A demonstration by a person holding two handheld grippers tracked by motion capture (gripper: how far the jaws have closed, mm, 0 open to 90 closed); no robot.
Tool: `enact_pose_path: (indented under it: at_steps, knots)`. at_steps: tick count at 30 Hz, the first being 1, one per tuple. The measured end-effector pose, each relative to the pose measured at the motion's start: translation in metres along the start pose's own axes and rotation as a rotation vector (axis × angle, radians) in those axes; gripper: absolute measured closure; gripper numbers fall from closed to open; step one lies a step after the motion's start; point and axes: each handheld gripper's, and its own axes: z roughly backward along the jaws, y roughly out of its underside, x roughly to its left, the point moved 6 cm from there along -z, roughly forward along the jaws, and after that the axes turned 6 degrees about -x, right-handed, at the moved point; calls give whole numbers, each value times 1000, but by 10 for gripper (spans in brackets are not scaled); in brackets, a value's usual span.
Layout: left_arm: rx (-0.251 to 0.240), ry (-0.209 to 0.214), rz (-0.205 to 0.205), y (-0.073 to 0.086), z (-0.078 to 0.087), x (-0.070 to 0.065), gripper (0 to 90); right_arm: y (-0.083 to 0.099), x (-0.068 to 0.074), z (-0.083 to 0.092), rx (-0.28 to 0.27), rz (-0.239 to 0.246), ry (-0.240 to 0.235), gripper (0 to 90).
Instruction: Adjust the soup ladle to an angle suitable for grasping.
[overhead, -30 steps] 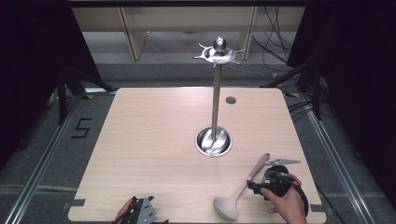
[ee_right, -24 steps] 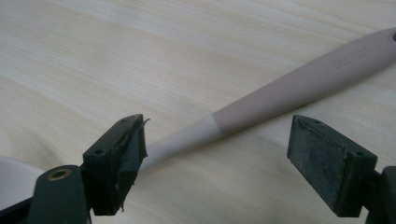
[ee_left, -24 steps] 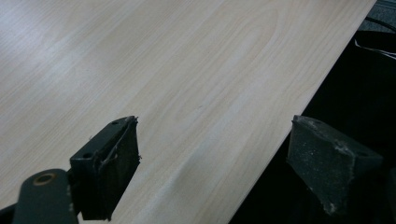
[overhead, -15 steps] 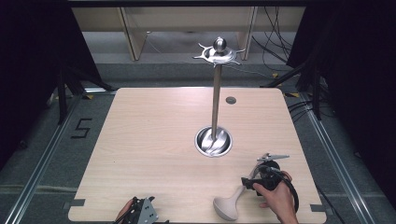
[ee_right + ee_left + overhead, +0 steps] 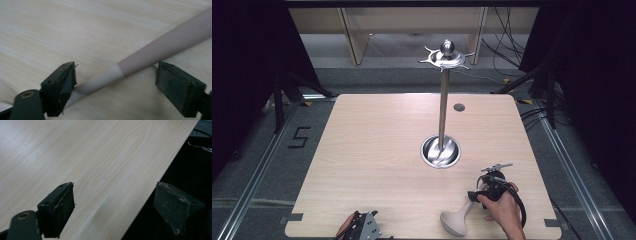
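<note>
Where the table (image 5: 377, 150) spread pale and wood-grained under the high view, stood near its middle a steel stand (image 5: 442, 107) (round dished base, thin upright pole, hooked crown at the top). Lay flat near the front right corner a ladle (image 5: 460, 216), pale bowl toward the front edge, handle slanting back and right, well apart from the stand. Hovered over that handle the right gripper (image 5: 488, 188), held in a hand (image 5: 503, 212) coming in from the bottom edge. Seen in the right gripper view: jaws wide apart, the ladle's handle (image 5: 150, 53) running slantwise between them on the wood, its pale end just at the left jaw (touching or not, cannot tell), clear of the right one. Sat at the front edge, left of centre, the left gripper (image 5: 362, 229). Seen in the left gripper view: jaws spread wide on nothing, one over the table (image 5: 75, 157), the other past its edge.
</note>
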Motion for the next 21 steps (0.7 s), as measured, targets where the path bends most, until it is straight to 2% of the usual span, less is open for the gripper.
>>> enact_pose_path:
  at_steps: [4, 7, 8, 11, 12, 13, 15, 16, 18, 21]
  knots:
    - [-3, -8, -5, -1, 0, 0, 157, -2, 5, -3, 26, 22, 28, 150]
    - [-6, -4, -8, -1, 1, 0, 157, -4, 7, -4, 47, 35, 19, 156]
    - [-14, 11, -8, -3, 1, -2, 157, -7, 8, -6, 51, 55, 27, 170]
    - [-14, 2, -15, -3, 1, -2, 157, -10, 11, -9, 61, 77, 31, 188]
    - [-13, 2, -14, -3, 1, -2, 157, -14, 13, -10, 56, 104, 21, 241]
    - [-13, 2, -14, -3, 1, -2, 157, -15, 16, -10, 75, 82, 22, 266]
    - [-10, 7, -11, -2, 1, -1, 157, -17, 16, -10, 75, 95, 6, 290]
    - [-16, 8, -9, -3, 1, -1, 157, -21, 16, -11, 97, 100, -14, 317]
    - [-26, 6, -23, -5, 3, -2, 157, -24, 16, -11, 113, 110, -19, 343]
    - [-28, 8, -26, -5, 3, -3, 157, -28, 16, -12, 121, 96, -43, 382]
